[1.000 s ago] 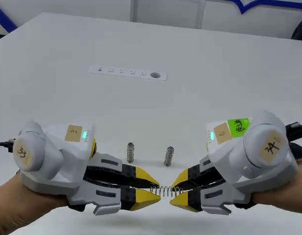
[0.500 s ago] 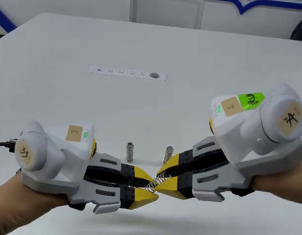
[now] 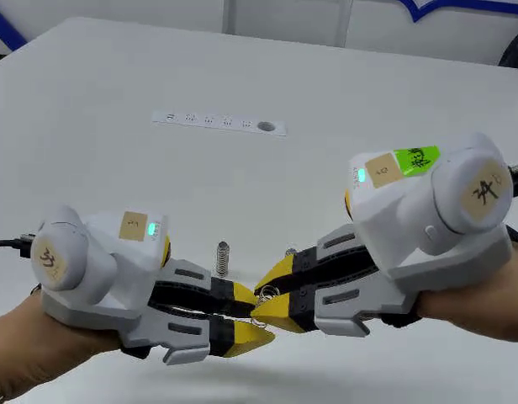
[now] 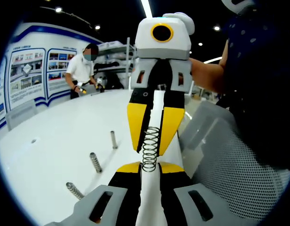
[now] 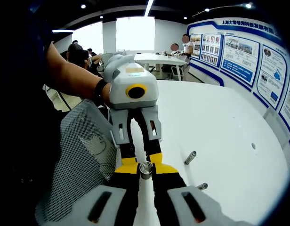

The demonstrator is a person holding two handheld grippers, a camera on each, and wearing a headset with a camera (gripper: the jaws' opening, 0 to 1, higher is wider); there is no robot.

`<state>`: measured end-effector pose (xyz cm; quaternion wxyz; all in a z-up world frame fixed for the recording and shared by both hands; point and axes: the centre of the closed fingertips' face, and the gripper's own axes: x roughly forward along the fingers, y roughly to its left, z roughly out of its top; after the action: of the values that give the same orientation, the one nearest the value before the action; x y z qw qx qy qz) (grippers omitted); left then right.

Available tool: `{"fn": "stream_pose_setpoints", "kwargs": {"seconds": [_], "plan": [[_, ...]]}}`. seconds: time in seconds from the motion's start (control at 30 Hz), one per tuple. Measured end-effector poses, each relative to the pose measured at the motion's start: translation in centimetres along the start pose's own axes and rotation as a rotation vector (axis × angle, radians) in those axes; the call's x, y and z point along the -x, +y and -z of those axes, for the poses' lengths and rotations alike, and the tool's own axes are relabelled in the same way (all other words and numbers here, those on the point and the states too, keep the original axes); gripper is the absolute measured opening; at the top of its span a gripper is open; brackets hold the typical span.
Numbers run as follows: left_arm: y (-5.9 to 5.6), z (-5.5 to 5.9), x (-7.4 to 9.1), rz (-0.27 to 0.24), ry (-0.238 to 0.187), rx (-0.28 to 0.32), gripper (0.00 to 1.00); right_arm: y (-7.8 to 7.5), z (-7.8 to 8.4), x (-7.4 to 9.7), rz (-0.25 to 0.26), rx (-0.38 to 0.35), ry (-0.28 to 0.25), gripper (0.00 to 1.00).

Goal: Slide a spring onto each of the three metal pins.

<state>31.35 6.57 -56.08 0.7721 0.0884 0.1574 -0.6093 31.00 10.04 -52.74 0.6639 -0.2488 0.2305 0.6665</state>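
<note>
One thin coiled steel spring (image 4: 150,148) is pinched above the white table's (image 3: 242,84) near edge by the narrowed left gripper (image 4: 149,168) and right gripper (image 5: 145,168). With two pins (image 4: 94,162) already sprung, the bare metal pin (image 4: 114,140) is judged next: one end must be freed.

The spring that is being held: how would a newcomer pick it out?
On the white table, the left gripper and the right gripper, both yellow-tipped, meet nose to nose. The small metal coil spring bridges their tips, off the table, unlike the two springs standing on the tabletop beyond.
</note>
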Motion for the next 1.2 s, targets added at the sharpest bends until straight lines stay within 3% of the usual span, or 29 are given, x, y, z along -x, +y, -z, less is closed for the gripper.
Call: {"fn": "stream_pose_setpoints", "kwargs": {"seconds": [0.23, 0.57, 0.93, 1.2], "plan": [[0.6, 0.0, 0.7, -0.027, -0.008, 0.009, 0.22, -1.2, 0.6, 1.2, 0.040, -0.018, 0.006, 0.11], [1.9, 0.0, 2.5, -0.105, -0.030, 0.027, 0.29, -3.1, 2.4, 3.2, 0.113, -0.055, 0.022, 0.11], [3.3, 0.5, 4.4, -0.197, -0.051, 0.056, 0.37, -5.0, 4.1, 5.3, 0.186, -0.097, 0.039, 0.11], [3.7, 1.2, 5.3, -0.238, -0.054, 0.079, 0.40, -6.5, 5.5, 6.9, 0.239, -0.129, 0.052, 0.11]]}}
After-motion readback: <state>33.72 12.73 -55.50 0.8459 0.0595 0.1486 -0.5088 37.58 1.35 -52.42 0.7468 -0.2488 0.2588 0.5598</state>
